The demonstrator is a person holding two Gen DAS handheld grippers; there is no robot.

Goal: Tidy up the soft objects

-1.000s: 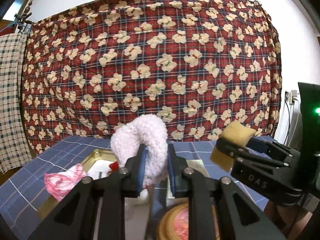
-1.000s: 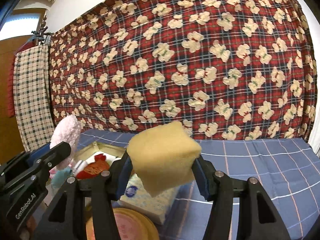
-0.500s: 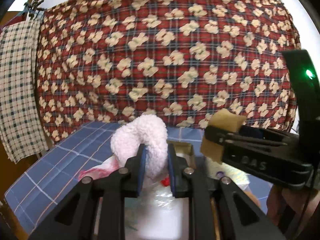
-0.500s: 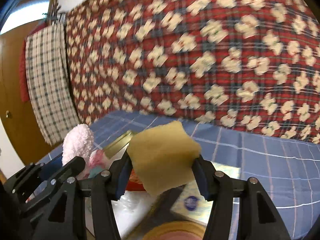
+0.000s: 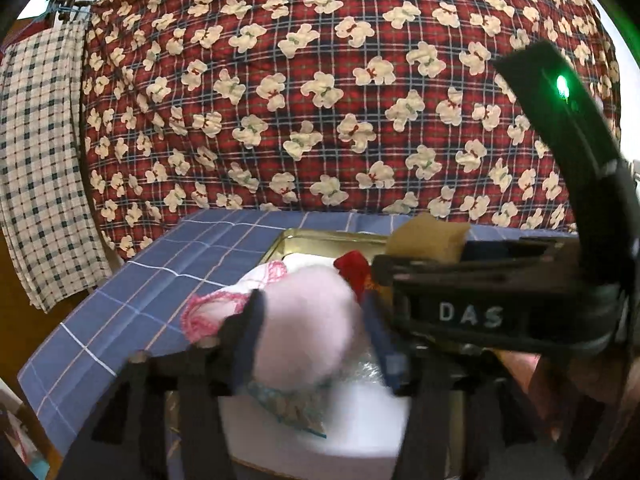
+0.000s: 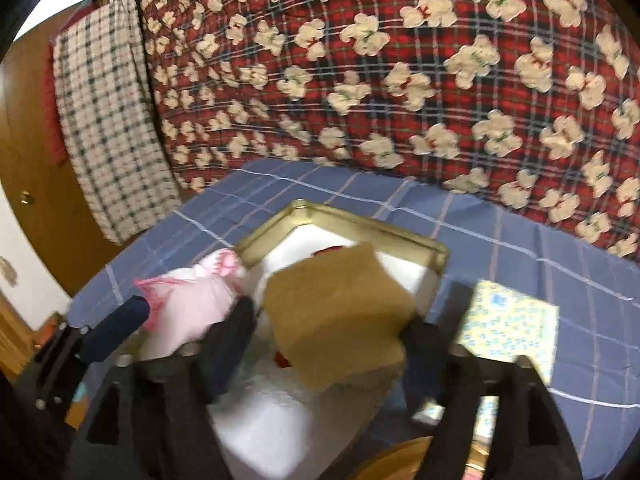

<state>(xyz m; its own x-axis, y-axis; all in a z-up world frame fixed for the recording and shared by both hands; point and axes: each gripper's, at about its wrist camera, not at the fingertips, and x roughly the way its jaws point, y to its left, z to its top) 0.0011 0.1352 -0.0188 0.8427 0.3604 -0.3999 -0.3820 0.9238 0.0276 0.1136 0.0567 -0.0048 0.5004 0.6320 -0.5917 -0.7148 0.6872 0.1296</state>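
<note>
My left gripper (image 5: pixel 312 332) is shut on a fluffy pale pink soft toy (image 5: pixel 304 320), held over a gold-rimmed tin box (image 5: pixel 320 234) with a white lining. My right gripper (image 6: pixel 332 324) is shut on a tan sponge (image 6: pixel 336 320) and holds it above the same box (image 6: pixel 360 228). The sponge also shows in the left wrist view (image 5: pixel 428 236), pinched in the right gripper beside my left one. The pink toy (image 6: pixel 192 304) shows at the left in the right wrist view. A red soft item (image 5: pixel 352 266) and a pink-edged white cloth (image 5: pixel 212 308) lie in the box.
The box rests on a blue checked tablecloth (image 5: pixel 132 300). A yellow patterned tissue pack (image 6: pixel 512 328) lies right of the box. A round wooden item (image 6: pixel 404 460) sits at the near edge. A red bear-print quilt (image 5: pixel 320 100) hangs behind, and a checked cloth (image 5: pixel 36 160) at the left.
Both grippers have tilted down and moved in over the gold box with their loads. The right gripper now sits close beside the left one.
</note>
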